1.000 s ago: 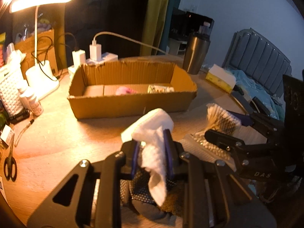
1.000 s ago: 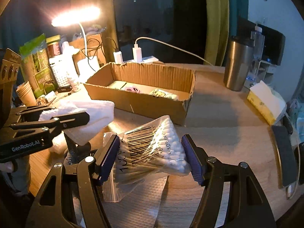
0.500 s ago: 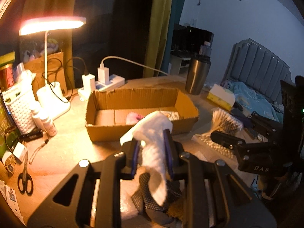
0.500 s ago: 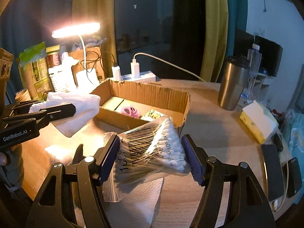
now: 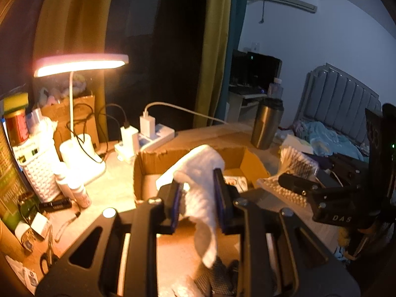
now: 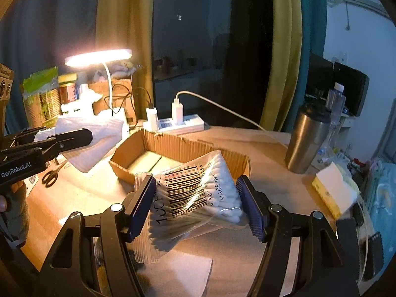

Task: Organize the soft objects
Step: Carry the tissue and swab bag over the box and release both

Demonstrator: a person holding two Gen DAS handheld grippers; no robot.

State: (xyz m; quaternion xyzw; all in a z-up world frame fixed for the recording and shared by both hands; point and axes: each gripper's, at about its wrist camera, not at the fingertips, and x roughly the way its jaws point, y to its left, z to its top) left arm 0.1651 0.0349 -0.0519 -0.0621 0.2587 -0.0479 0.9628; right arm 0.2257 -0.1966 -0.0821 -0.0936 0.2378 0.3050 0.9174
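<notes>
My left gripper [image 5: 199, 201] is shut on a white cloth [image 5: 201, 173] and holds it in the air in front of the open cardboard box [image 5: 146, 168]. It shows at the left of the right wrist view [image 6: 74, 139] with the cloth [image 6: 99, 133] hanging. My right gripper [image 6: 195, 208] is shut on a clear bag of cotton swabs [image 6: 198, 193], raised in front of the box [image 6: 178, 146]. The bag also shows in the left wrist view [image 5: 294, 160]. The box holds small items, mostly hidden.
A lit desk lamp [image 5: 79, 64], power strip with chargers [image 5: 148, 136], steel tumbler [image 6: 307, 136], tissue box [image 6: 334, 190], white basket [image 5: 37, 173], scissors [image 6: 50, 175] and a dark mesh item [image 5: 217, 277] under the left gripper surround the box on the wooden table [image 6: 86, 198].
Both grippers have risen from the table with their loads and moved nearer the box. The cloth now hangs in front of the box opening.
</notes>
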